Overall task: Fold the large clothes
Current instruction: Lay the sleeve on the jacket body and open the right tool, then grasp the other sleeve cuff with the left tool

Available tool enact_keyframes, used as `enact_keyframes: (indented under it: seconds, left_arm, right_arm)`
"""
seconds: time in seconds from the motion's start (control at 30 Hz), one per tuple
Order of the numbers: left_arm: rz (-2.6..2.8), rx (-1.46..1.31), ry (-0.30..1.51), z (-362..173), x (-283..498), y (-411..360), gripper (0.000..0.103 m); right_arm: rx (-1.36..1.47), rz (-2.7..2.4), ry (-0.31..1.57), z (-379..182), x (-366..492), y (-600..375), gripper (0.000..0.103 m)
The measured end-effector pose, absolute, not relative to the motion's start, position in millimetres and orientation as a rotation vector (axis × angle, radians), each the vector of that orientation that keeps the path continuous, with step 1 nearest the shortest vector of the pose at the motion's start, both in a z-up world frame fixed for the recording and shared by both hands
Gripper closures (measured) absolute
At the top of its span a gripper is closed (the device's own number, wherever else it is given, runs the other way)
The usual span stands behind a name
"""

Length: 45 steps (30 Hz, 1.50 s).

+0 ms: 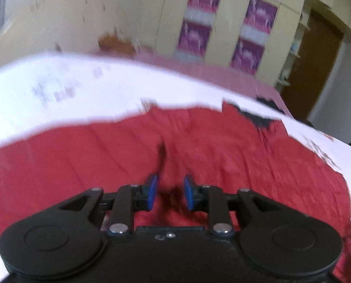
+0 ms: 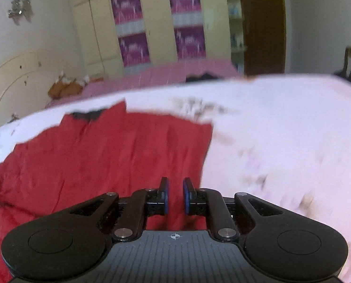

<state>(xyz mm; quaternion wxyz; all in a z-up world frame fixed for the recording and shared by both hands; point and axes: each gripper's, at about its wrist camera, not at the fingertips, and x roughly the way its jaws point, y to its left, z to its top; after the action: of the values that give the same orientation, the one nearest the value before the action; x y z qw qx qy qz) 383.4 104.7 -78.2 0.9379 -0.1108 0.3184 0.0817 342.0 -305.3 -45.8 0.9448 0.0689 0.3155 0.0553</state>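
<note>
While the red garment [image 1: 199, 146] is lying spread across the white-sheeted bed [image 1: 81, 89], filling mid-frame, I am hovering my left gripper [image 1: 168, 194] and right gripper [image 2: 175, 194], fingers narrow, holding nothing. Judgement: pinch single-layer edges, lift evenly. Only the right view is showing the garment's straight right-hand edge; the left shows its black trim [image 1: 258, 118] larger.

1. One red garment [image 1: 199, 146] [image 2: 118, 146].
2. One white sheet [image 1: 81, 89] [image 2: 281, 122] on the bed.
3. Four purple posters [image 2: 151, 26] on the wardrobe.
4. One brown door [image 2: 262, 23].
</note>
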Motion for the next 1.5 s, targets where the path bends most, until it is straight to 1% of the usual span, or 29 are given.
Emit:
enact_keyframes:
  seconds: [0.07, 0.13, 0.23, 0.27, 0.33, 0.37, 0.43, 0.47, 0.57, 0.63, 0.73, 0.83, 0.93, 1.0, 1.07, 1.13, 1.17, 1.23, 1.27, 1.3, 1.33, 1.37, 1.4, 1.43, 1.47, 1.5]
  left_arm:
    - [0.124, -0.193, 0.640, -75.8, 391.2, 94.9, 0.079]
    - [0.069, -0.164, 0.672, -81.9, 408.9, 81.7, 0.079]
    - [0.036, -0.129, 0.806, -111.0, 439.4, 69.6, 0.076]
    - [0.034, -0.126, 0.829, -118.1, 441.2, 69.3, 0.076]
    - [0.050, -0.134, 0.815, -113.9, 440.2, 71.3, 0.076]
    - [0.061, -0.123, 0.787, -107.8, 438.0, 70.5, 0.078]
    - [0.058, -0.109, 0.728, -98.8, 438.9, 69.1, 0.075]
    - [0.056, -0.106, 0.724, -97.4, 443.8, 68.5, 0.072]
    - [0.058, -0.090, 0.745, -104.9, 462.6, 64.9, 0.071]
    - [0.066, -0.093, 0.767, -116.0, 469.1, 66.2, 0.068]
    - [0.077, -0.071, 0.780, -125.0, 470.4, 65.6, 0.067]
    - [0.112, -0.066, 0.781, -118.1, 466.7, 60.2, 0.070]
    - [0.126, -0.098, 0.739, -106.5, 450.2, 56.7, 0.066]
    - [0.132, -0.134, 0.716, -103.6, 430.6, 54.2, 0.064]
    - [0.132, -0.157, 0.729, -109.7, 418.5, 53.5, 0.064]
    - [0.130, -0.156, 0.760, -120.5, 417.3, 54.6, 0.063]
    - [0.123, -0.150, 0.758, -122.1, 417.8, 55.4, 0.063]
    - [0.109, -0.156, 0.762, -118.1, 419.7, 59.5, 0.062]
    - [0.101, -0.173, 0.753, -114.9, 417.9, 63.6, 0.056]
    - [0.096, -0.200, 0.729, -110.0, 412.6, 69.7, 0.041]
    - [0.102, -0.225, 0.699, -104.9, 405.1, 76.6, 0.035]
    - [0.123, -0.249, 0.672, -99.9, 395.0, 84.8, 0.017]
    - [0.155, -0.266, 0.653, -95.9, 383.3, 94.3, 0.012]
    - [0.172, -0.290, 0.636, -93.3, 369.3, 106.5, 0.012]
    - [0.181, -0.317, 0.624, -91.8, 354.5, 119.9, 0.012]
    - [0.200, -0.350, 0.613, -91.5, 337.2, 135.7, 0.014]
  right_arm:
    - [0.148, 0.116, 0.659, -48.3, 355.7, -307.7, 0.090]
    - [0.129, 0.135, 0.681, -57.0, 370.1, -303.9, 0.090]
    - [0.082, 0.127, 0.791, -85.9, 393.3, -295.7, 0.090]
    - [0.085, 0.131, 0.799, -91.8, 396.7, -295.7, 0.090]
    - [0.085, 0.146, 0.789, -86.9, 396.6, -298.7, 0.090]
    - [0.100, 0.150, 0.758, -80.7, 393.4, -303.3, 0.090]
    - [0.115, 0.144, 0.687, -67.7, 391.5, -312.0, 0.090]
    - [0.116, 0.134, 0.674, -65.3, 395.8, -314.6, 0.090]
    - [0.121, 0.140, 0.690, -68.8, 423.6, -318.5, 0.090]
    - [0.098, 0.134, 0.715, -80.3, 440.8, -318.4, 0.090]
    - [0.108, 0.135, 0.771, -97.1, 455.7, -323.6, 0.090]
    - [0.099, 0.132, 0.775, -91.9, 450.4, -324.7, 0.090]
    - [0.125, 0.150, 0.691, -66.1, 424.1, -328.0, 0.090]
    - [0.141, 0.169, 0.716, -61.7, 407.0, -324.8, 0.090]
    - [0.144, 0.178, 0.756, -68.4, 389.7, -320.8, 0.090]
    - [0.107, 0.167, 0.824, -84.1, 384.5, -310.5, 0.090]
    - [0.094, 0.156, 0.829, -88.8, 382.8, -308.3, 0.090]
    - [0.098, 0.130, 0.828, -81.5, 381.0, -304.8, 0.090]
    - [0.110, 0.120, 0.810, -74.1, 377.8, -304.0, 0.090]
    - [0.123, 0.118, 0.787, -66.1, 371.6, -302.6, 0.090]
    - [0.136, 0.121, 0.772, -58.4, 365.6, -299.8, 0.090]
    - [0.149, 0.126, 0.763, -53.3, 359.9, -297.8, 0.090]
    - [0.149, 0.116, 0.753, -49.0, 354.8, -293.8, 0.089]
    - [0.135, 0.099, 0.746, -45.6, 348.1, -287.8, 0.088]
    - [0.127, 0.094, 0.743, -43.5, 343.2, -282.5, 0.059]
    - [0.124, 0.081, 0.726, -41.9, 335.8, -276.9, 0.017]
